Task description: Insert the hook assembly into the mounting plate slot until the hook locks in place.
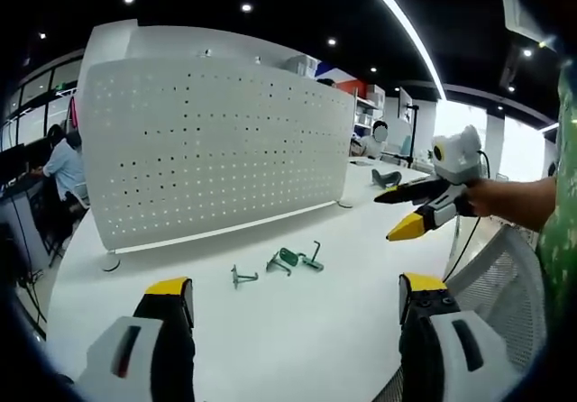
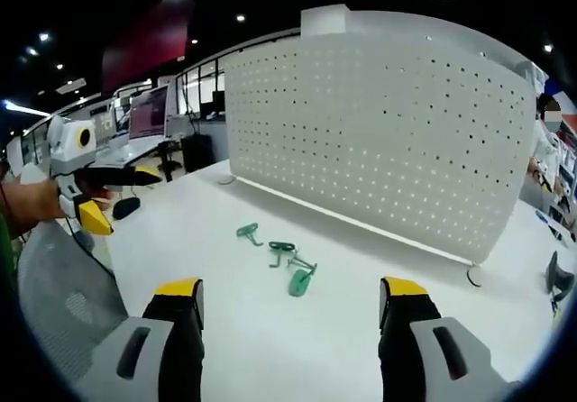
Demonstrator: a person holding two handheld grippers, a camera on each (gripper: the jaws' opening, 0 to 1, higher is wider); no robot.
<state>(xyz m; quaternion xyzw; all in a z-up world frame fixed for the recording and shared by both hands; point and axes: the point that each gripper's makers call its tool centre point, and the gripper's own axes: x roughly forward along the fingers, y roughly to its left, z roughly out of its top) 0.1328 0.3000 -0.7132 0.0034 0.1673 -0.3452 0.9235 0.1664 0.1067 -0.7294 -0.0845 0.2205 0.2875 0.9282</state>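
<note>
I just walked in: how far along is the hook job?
Nothing done yet. The green hooks lie loose on the white table, apart from the pegboard. Left gripper and right gripper are open and empty. Picking, inserting and locking remain.

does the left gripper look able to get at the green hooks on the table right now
Probably yes. The left gripper is open and empty, and the green hooks lie loose on bare white table ahead of its jaws. The right gripper hangs off to one side.

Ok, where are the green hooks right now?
The green hooks lie loose on the white table, in front of the pegboard, ahead of both open grippers. In the right gripper view they sit mid-table, below the board's bottom edge.
</note>
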